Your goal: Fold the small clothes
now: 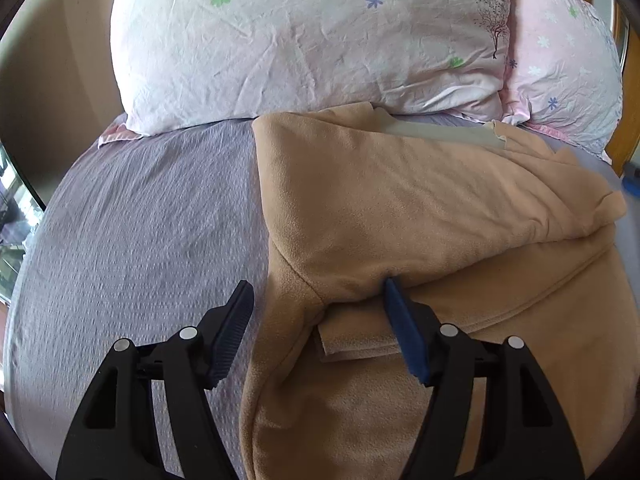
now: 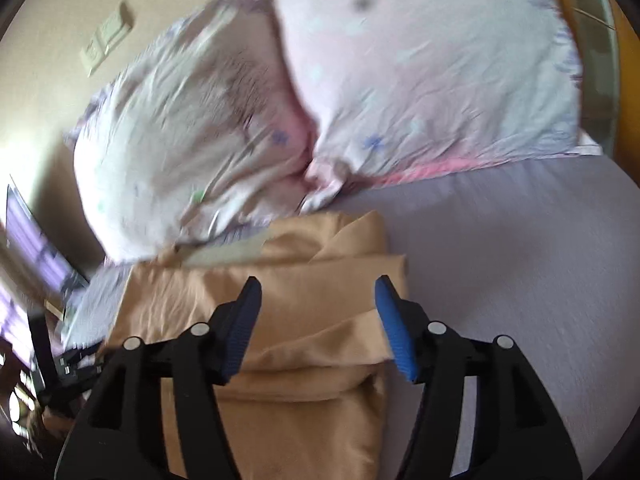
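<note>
A tan fleece garment [image 1: 420, 208] lies partly folded on the lilac bed sheet [image 1: 152, 216], with a pale inner band near its far edge. My left gripper [image 1: 318, 292] is open over the garment's left edge; its right fingertip [image 1: 394, 292] touches under a fold and its left one hangs over the sheet. In the right wrist view the same garment [image 2: 296, 396] lies below my right gripper [image 2: 318, 292], which is open and empty above the cloth's right side. That view is blurred.
Two pale pink flowered pillows [image 1: 304, 40] [image 1: 568, 60] lie at the head of the bed, just beyond the garment. A wooden bed frame [image 1: 624, 136] shows at far right. Lilac sheet [image 2: 520, 260] extends right of the garment. A wall with a switch plate [image 2: 106, 38] is behind.
</note>
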A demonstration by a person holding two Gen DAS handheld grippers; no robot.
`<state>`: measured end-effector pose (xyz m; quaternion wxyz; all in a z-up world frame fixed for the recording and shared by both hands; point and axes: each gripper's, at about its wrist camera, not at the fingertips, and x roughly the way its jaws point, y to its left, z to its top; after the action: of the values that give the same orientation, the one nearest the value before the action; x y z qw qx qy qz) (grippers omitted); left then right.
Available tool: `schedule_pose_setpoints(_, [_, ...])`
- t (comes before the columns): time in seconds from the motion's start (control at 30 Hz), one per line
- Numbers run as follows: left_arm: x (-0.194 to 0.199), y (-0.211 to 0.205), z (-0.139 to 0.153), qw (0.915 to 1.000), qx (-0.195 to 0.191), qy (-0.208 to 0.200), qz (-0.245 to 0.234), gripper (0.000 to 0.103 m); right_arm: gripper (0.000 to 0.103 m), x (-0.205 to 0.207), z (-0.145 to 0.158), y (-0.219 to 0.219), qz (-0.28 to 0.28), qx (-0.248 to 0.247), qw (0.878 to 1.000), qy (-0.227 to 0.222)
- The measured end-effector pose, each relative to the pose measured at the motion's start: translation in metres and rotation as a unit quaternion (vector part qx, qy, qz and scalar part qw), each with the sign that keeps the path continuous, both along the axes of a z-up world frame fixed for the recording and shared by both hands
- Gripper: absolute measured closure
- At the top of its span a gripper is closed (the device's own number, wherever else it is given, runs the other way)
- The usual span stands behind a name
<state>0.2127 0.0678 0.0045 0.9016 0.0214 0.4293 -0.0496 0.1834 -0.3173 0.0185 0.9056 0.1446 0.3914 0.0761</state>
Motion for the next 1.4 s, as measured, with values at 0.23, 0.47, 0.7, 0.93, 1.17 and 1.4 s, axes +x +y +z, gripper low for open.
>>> schedule_pose_setpoints(0.23, [-0.048,0.023,0.031,0.9952,-0.085,-0.033,-0.034,0.035,0.027,-0.02,-0.001,-0.008,0.03,0.034,0.998,0.032])
schedule_pose_setpoints(0.47, [-0.177,0.068,0.058,0.9638,-0.196,-0.061,-0.17,0.024,0.007,-0.157,0.019,-0.022,0.228,0.114,0.966,-0.036])
schedule_pose_setpoints(0.7, [-0.27,0.106,-0.001,0.9519,-0.246,0.004,-0.183,0.021,0.006,-0.266,-0.036,-0.052,0.252,0.154,0.954,0.051])
schedule_pose_setpoints(0.93, [-0.248,0.105,-0.055,0.946,-0.275,0.062,-0.159,0.021,0.006,-0.251,-0.105,-0.06,0.213,0.242,0.94,0.109])
schedule_pose_setpoints(1.17, [-0.222,0.091,-0.083,0.9199,-0.353,0.11,-0.13,0.068,0.069,-0.234,-0.123,-0.026,0.268,0.3,0.91,0.101])
schedule_pose_setpoints(1.4, [-0.229,0.106,-0.055,0.8869,-0.436,0.086,-0.125,0.099,0.097,-0.233,-0.06,-0.027,0.301,0.287,0.909,0.014])
